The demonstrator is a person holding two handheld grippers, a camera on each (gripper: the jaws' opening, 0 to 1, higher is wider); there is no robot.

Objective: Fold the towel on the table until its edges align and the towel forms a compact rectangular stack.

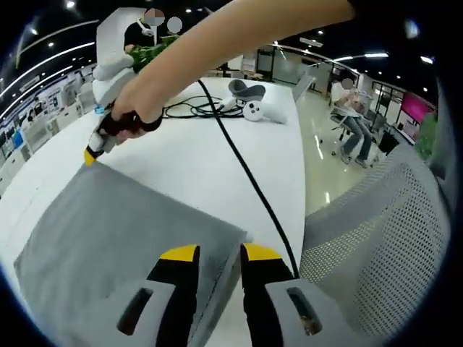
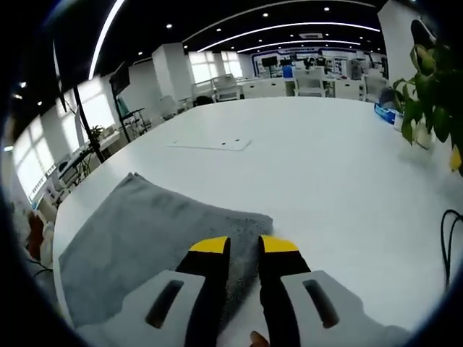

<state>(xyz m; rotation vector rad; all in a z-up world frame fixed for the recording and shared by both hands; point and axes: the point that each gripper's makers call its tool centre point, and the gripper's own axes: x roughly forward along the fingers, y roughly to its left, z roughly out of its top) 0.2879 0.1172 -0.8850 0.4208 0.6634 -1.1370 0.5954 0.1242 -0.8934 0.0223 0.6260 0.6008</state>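
A black cable (image 1: 246, 170) is running across the white worktop (image 1: 188, 155) toward twelve o'clock, ending near white controllers (image 1: 249, 101). A mesh chair (image 1: 383, 238) is standing at four o'clock. A potted plant (image 2: 430, 87) is leaning in at two o'clock.

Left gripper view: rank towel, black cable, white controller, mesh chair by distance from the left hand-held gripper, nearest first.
1. Towel: its corner sits between the left hand-held gripper jaws.
2. Black cable: just right of the jaws, running away across the table.
3. Mesh chair: right, off the table edge; too close to call against the cable.
4. White controller: far end of the table.
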